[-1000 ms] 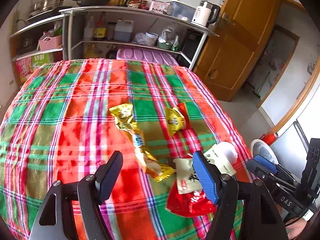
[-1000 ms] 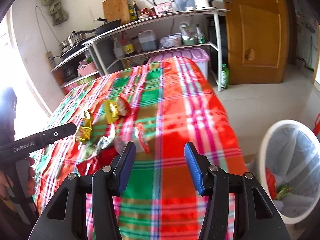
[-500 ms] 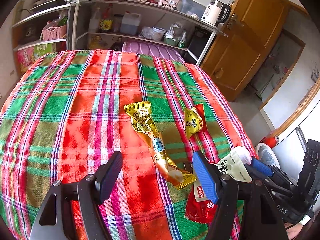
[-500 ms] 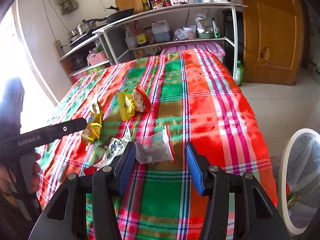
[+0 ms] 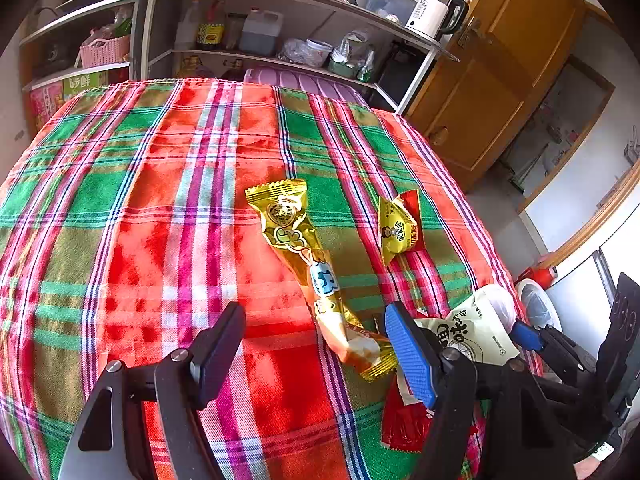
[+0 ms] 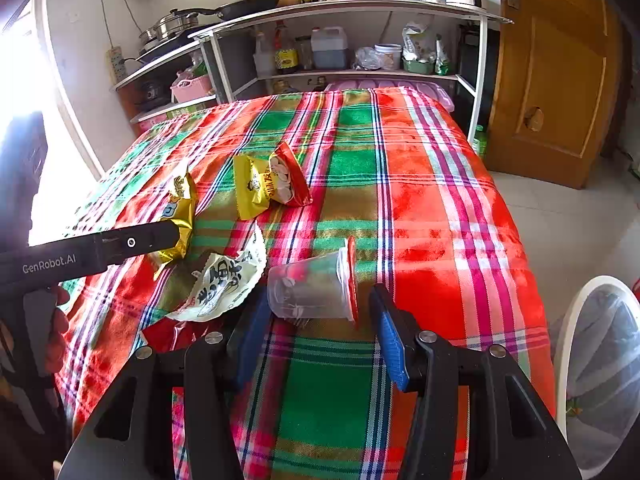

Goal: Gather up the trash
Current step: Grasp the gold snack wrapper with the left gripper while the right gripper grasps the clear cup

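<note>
Between the right tool's (image 6: pixel 320 344) wide-open jaws lies a clear cup (image 6: pixel 312 290), untouched.

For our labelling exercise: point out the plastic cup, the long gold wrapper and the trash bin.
plastic cup (image 6: pixel 310 290): right wrist view, clear side wall.
long gold wrapper (image 5: pixel 298 246): left wrist view, upper printed part.
trash bin (image 6: pixel 562 344): right wrist view, white rim.

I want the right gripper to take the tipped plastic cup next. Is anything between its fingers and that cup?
Nothing visible blocks it. The right gripper is open, and the plastic cup lies on its side on the tablecloth just ahead of the gap. The pale wrapper lies beside the cup, to its left, not in the path.
</note>
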`<state>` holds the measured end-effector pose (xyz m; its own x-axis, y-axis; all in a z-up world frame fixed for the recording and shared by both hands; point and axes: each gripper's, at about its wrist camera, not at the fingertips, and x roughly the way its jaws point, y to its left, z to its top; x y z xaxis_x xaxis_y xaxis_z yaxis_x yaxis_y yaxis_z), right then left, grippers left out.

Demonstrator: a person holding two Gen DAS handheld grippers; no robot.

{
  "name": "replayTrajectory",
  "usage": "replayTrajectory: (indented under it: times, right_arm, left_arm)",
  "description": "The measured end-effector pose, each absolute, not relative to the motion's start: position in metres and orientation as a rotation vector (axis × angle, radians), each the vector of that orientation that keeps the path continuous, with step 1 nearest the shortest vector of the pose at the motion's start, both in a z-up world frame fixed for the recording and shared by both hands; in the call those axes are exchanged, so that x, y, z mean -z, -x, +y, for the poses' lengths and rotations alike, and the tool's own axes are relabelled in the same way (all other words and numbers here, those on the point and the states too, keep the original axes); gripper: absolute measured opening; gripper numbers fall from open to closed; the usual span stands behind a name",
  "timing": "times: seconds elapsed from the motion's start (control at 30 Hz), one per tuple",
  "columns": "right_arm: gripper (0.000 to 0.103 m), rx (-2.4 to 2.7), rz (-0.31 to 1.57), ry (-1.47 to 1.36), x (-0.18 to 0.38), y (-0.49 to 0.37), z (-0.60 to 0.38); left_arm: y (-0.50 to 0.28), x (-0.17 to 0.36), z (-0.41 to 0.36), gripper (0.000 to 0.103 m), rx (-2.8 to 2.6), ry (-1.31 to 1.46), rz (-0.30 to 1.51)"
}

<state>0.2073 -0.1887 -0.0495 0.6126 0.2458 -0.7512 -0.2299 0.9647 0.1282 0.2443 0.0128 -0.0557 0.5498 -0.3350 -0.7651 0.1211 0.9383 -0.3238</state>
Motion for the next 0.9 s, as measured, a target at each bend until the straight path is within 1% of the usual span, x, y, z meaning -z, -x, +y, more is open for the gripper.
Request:
replayTrajectory:
  times: [0.07,0.1,0.13,0.33,0.4,0.47,0.5,0.57,0.6,0.67,0.77,0.8,0.87,0.9]
  right_arm:
    - [0.051,-0.273,0.858,-0.033,0.048,-0.207,-0.190]
    - [0.044,-0.271,0.850,-0.037,0.047,-0.206,-0.192]
    - [0.043,-0.269,0.846,-0.040,0.046,-0.206,-0.192]
    - [0.043,-0.251,0.824,-0.049,0.043,-0.203,-0.196]
    - [0.043,-0.248,0.819,-0.045,0.042,-0.202,-0.196]
    - [0.043,-0.242,0.810,-0.032,0.040,-0.200,-0.196]
    - [0.043,-0.237,0.806,-0.030,0.040,-0.199,-0.196]
    - [0.043,-0.233,0.800,-0.033,0.039,-0.198,-0.197]
    - [0.043,-0.232,0.799,-0.035,0.038,-0.197,-0.197]
    - [0.043,-0.228,0.798,-0.034,0.038,-0.197,-0.198]
    - [0.043,-0.226,0.798,-0.039,0.038,-0.196,-0.200]
    - [0.043,-0.226,0.797,-0.041,0.038,-0.196,-0.200]
    - [0.043,-0.224,0.794,-0.044,0.037,-0.195,-0.201]
    - [0.043,-0.223,0.792,-0.044,0.037,-0.194,-0.202]
  left_arm:
    - [-0.246,0.057,0.011,0.072,0.277,0.243,0.958]
    - [-0.246,0.058,0.012,0.072,0.271,0.245,0.956]
    - [-0.246,0.057,0.012,0.072,0.267,0.243,0.952]
    - [-0.251,0.058,0.007,0.071,0.235,0.219,0.943]
    - [-0.252,0.058,0.005,0.069,0.217,0.199,0.934]
    - [-0.253,0.059,0.006,0.062,0.207,0.204,0.938]
    - [-0.254,0.059,0.008,0.060,0.204,0.210,0.935]
    - [-0.255,0.059,0.010,0.045,0.199,0.222,0.933]
    - [-0.255,0.059,0.012,0.043,0.195,0.223,0.931]
    - [-0.256,0.060,0.013,0.031,0.185,0.218,0.929]
    - [-0.256,0.060,0.014,0.019,0.198,0.218,0.927]
    - [-0.255,0.059,0.013,0.018,0.200,0.209,0.926]
    - [-0.254,0.058,0.011,0.012,0.209,0.197,0.924]
    - [-0.253,0.058,0.009,0.012,0.213,0.190,0.923]
